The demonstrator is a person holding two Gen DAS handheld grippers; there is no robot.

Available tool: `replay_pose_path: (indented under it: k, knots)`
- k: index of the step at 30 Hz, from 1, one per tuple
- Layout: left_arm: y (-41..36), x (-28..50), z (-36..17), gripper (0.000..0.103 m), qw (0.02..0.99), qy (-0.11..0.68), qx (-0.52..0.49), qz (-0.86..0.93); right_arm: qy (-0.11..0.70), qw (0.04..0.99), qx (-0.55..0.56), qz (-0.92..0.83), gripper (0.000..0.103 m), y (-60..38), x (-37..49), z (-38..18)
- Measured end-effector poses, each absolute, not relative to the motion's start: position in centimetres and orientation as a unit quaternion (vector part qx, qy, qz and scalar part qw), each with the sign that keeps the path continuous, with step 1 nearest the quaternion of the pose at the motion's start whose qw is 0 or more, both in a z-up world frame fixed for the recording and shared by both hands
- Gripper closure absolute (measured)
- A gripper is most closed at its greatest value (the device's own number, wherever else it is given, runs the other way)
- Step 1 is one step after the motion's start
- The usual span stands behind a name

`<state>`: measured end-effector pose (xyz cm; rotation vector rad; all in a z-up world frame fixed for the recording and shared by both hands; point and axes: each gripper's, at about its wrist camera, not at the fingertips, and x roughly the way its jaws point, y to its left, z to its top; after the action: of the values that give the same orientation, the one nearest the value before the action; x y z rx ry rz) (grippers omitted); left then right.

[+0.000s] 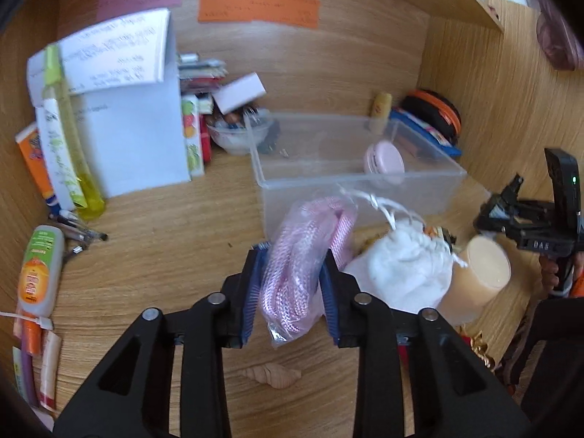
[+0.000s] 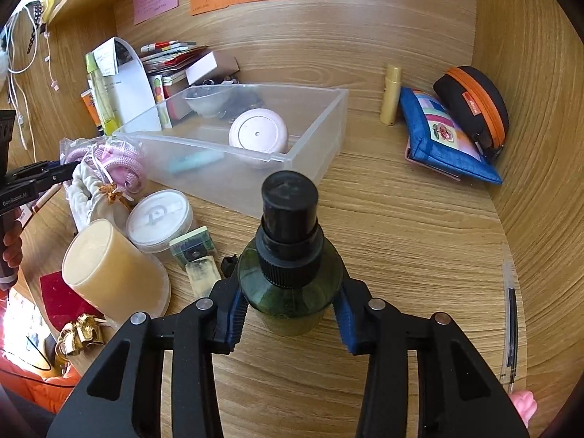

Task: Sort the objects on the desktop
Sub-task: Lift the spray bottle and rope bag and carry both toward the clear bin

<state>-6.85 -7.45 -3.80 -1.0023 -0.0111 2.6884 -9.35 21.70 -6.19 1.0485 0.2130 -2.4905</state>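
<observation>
While we sort: both grips on
left gripper (image 1: pixel 292 292): pinches bagged pink cord (image 1: pixel 303 262), soft, slippery film; we hold mid-bundle, before clear bin (image 1: pixel 419 179)
right gripper (image 2: pixel 290 314): clamps green bottle (image 2: pixel 290 292), rigid, at shoulder

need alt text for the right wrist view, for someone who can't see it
The right hand-held gripper is closed on a dark green bottle with a black cap, above a wooden desk. Behind it a clear plastic bin holds a round pink case; clutter lies to the left.
</observation>
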Motion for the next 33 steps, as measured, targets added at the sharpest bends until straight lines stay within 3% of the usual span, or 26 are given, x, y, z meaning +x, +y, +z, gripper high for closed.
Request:
replay_pose_path:
  k: [3,8,13,17,21,33]
  knots:
    - [-7.2,-7.7,-5.0,0.063,0.145,-0.009,-0.370,0.918,0.077,0.218,0.378,-0.896,0.065,21.6,-9.3,-6.3]
    - [-7.4,-9.0,-5.6,0.055,0.138,-0.027,-0.387,0.911,0.082,0.220,0.381,-0.894,0.065,21.6,-9.0,-6.7]
    - [-7.4,-10.2,-5.7,0.053,0.148,-0.047,-0.403,0.902,0.077,0.217,0.379,-0.896,0.065,22.0,-9.0,-6.5]
    - [-6.8,-10.0,-5.7,0.060,0.158,-0.040,-0.398,0.903,0.072,0.215,0.373,-0.900,0.065,22.1,-9.0,-6.2]
    - [-5.8,-9.3,-5.5,0.078,0.184,-0.033,-0.399,0.898,0.069,0.219,0.367,-0.902,0.065,21.9,-8.9,-5.8]
    - [-7.4,-6.9,-3.3,0.079,0.158,-0.063,-0.334,0.927,0.076,0.224,0.345,-0.908,0.065,21.6,-9.4,-3.4]
